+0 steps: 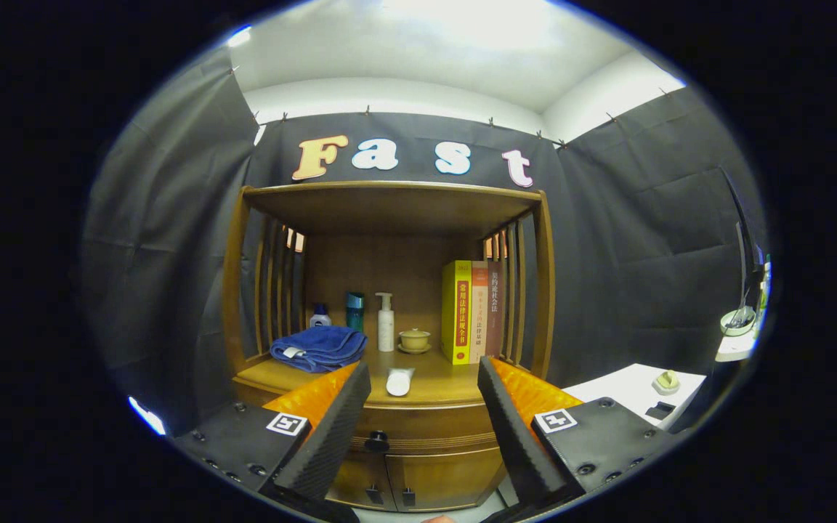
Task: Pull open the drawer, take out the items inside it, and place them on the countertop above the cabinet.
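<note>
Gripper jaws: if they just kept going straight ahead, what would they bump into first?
Probably the closed drawer front of the wooden cabinet, near its dark knob. The gripper is open with nothing between its jaws; depth is hard to judge.

Tool (pixel 424 407) wide open with nothing between its fingers, closed drawer (pixel 418 427) with dark knob (pixel 376 440) just ahead, white thing (pixel 398 382) on the tabletop (pixel 439 383) beyond, blue towel (pixel 319 347), bottles (pixel 385 322), small cup (pixel 415 339), books (pixel 471 312) farther back
</note>
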{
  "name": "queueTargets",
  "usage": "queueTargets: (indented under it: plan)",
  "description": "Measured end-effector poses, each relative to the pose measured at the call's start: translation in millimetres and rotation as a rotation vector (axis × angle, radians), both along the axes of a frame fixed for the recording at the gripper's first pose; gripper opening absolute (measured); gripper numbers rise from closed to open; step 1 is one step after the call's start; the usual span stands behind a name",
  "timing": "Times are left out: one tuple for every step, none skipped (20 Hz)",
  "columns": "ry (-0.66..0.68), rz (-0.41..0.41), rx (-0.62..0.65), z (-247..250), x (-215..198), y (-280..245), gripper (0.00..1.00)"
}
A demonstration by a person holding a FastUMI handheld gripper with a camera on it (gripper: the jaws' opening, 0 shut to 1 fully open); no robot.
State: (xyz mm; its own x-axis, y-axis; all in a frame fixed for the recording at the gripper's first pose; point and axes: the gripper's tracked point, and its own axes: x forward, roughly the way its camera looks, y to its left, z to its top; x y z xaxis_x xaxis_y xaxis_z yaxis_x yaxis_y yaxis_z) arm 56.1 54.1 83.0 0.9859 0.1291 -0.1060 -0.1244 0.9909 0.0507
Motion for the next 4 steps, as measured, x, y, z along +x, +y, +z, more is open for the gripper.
queueTargets:
  plan:
    - [-0.004,0.005,0.003,1.3,-1.7,1.9,0.98]
    - [-0.002,0.009,0.002,0.5,-1.2,4.2,0.98]
    - [0.005,0.014,0.001,-2.3,-1.6,5.8,0.98]
    - [0.007,0.015,0.006,-3.4,-2.6,6.6,0.98]
